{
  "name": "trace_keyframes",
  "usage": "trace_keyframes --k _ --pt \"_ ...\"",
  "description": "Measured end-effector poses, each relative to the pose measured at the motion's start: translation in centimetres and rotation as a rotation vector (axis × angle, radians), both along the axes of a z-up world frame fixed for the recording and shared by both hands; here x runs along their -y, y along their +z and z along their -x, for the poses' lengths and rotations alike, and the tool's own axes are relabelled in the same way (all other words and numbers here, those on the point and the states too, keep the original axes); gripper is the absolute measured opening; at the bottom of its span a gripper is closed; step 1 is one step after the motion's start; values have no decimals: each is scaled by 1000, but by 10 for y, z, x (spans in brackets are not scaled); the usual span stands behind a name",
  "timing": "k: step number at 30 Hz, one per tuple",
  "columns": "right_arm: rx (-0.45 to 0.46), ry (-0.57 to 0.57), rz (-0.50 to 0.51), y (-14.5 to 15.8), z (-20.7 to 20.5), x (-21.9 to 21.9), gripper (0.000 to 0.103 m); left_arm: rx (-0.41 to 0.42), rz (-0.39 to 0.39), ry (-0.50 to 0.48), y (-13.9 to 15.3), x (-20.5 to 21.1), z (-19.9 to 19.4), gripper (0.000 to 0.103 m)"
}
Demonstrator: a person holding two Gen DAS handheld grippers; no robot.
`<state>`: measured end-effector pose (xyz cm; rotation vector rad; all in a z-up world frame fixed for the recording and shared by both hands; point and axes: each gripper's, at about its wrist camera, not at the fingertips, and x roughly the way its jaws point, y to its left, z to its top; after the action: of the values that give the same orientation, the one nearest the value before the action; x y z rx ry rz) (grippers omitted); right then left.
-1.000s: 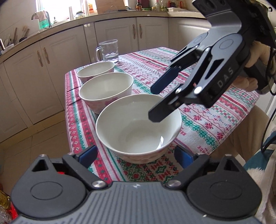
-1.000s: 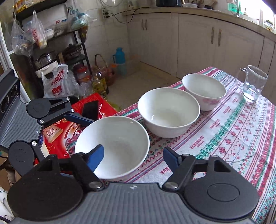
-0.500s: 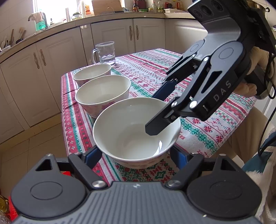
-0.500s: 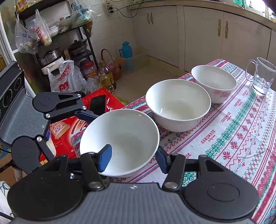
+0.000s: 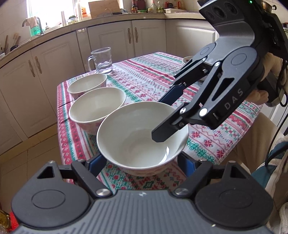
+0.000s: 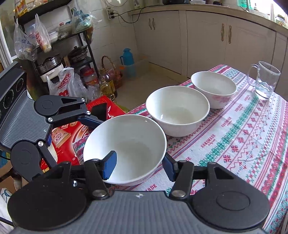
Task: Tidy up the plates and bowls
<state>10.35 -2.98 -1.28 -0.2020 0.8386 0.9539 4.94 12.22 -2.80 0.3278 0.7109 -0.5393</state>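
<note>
1. The right gripper [image 6: 138, 166] straddled the near bowl's [image 6: 129, 144] rim, one finger inside and one outside, with gaps still showing
2. The left gripper [image 5: 142, 162] stood spread wide on both sides of that bowl
3. The near bowl sat at the tablecloth's [image 6: 243, 136] corner, the middle bowl [image 6: 177, 109] and far bowl [image 6: 213, 88] lined up behind it
4. A glass mug [image 6: 264, 82] stood past the far bowl

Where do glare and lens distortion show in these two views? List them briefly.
Left wrist view: the window is blown out white, the counter edge bows from fisheye, and a glint sits inside the nearest bowl. Right wrist view: cabinets curve, light is even, with a small glint in the middle bowl; both are sharp.
</note>
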Motion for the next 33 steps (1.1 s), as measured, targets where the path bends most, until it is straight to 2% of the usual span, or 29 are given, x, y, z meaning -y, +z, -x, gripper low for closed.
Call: trace_keyframes --k 22,33 --pt "39 -282 26 3 12 90 62 6 40 -224 -2 80 -31 85" --pt "28 -343 29 -5 11 111 62 -3 29 -259 -8 101 -40 85"
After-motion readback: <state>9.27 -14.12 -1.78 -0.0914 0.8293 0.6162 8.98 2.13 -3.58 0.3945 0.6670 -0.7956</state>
